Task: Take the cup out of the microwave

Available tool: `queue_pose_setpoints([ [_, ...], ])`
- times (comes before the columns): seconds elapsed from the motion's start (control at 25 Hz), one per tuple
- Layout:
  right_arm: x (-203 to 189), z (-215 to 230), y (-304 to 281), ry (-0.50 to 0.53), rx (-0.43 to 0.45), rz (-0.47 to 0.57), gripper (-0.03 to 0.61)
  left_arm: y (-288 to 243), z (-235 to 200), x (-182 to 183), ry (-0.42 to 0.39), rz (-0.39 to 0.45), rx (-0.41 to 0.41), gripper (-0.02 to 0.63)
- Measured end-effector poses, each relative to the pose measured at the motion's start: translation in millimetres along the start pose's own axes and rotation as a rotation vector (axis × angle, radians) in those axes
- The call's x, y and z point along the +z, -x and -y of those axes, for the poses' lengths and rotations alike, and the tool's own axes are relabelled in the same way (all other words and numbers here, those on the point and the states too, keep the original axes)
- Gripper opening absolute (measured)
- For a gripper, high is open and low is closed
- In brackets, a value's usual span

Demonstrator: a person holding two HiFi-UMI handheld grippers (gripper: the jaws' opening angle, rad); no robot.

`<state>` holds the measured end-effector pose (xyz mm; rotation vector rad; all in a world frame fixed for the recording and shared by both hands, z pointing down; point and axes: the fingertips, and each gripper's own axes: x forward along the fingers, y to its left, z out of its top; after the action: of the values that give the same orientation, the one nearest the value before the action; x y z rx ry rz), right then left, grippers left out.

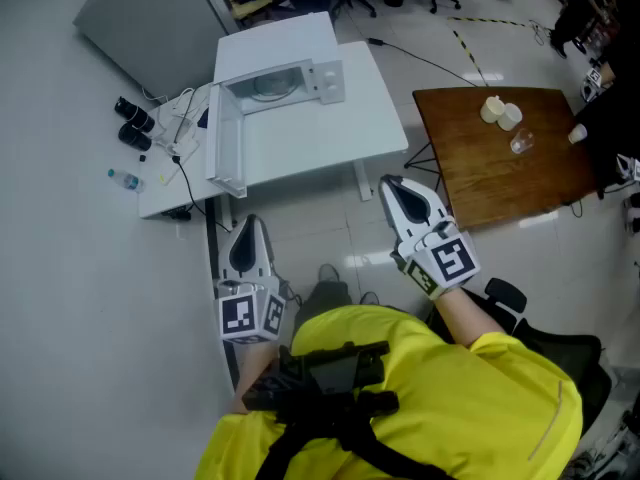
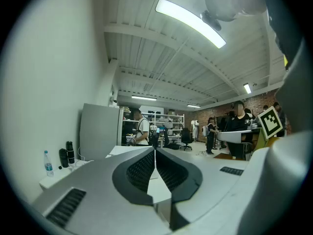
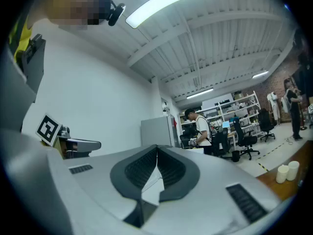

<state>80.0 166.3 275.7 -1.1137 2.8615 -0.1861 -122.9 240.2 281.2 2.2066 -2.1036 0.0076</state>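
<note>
The white microwave (image 1: 285, 80) stands on a white table (image 1: 330, 138) ahead of me, its door (image 1: 224, 140) swung open to the left. Inside I make out only the round glass plate (image 1: 268, 88); no cup shows in there. My left gripper (image 1: 252, 222) is shut and empty, held level over the floor just short of the table's front edge. My right gripper (image 1: 392, 184) is also shut and empty, near the table's front right corner. In the left gripper view the left gripper (image 2: 155, 151) has its jaws meeting at the tips. The right gripper view shows the same for the right gripper (image 3: 157, 147).
A brown wooden table (image 1: 470, 183) at the right carries two white cups (image 1: 498, 111) and a clear glass (image 1: 520, 143). Black bottles (image 1: 134, 123) and a water bottle (image 1: 125, 179) sit on a low white surface at the left, with cables (image 1: 180, 118). People stand in the background.
</note>
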Motion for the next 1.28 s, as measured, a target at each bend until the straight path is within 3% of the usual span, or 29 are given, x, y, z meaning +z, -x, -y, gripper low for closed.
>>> queue_pose_setpoints([
  [0.28, -9, 38, -67, -0.008, -0.020, 0.002, 0.008, -73, -33, -11, -0.002, 0.001, -0.011, 0.005],
  [0.68, 0, 87, -221, 0.036, -0.055, 0.017, 0.008, -208, -106, 3, 0.001, 0.032, -0.066, 0.005],
  [0.96, -31, 109, -308, 0.065, -0.080, -0.032, 0.008, -295, -139, -38, 0.028, -0.052, -0.108, 0.005],
  [1.12, -59, 124, -332, 0.069, -0.068, -0.076, 0.008, -330, -144, -69, 0.065, -0.106, -0.092, 0.005],
  [1.2, -79, 140, -340, 0.042, -0.072, -0.103, 0.008, -347, -139, -93, 0.066, -0.141, -0.121, 0.005],
  [1.28, -97, 156, -350, 0.012, -0.070, -0.121, 0.008, -369, -135, -121, 0.052, -0.186, -0.151, 0.085],
])
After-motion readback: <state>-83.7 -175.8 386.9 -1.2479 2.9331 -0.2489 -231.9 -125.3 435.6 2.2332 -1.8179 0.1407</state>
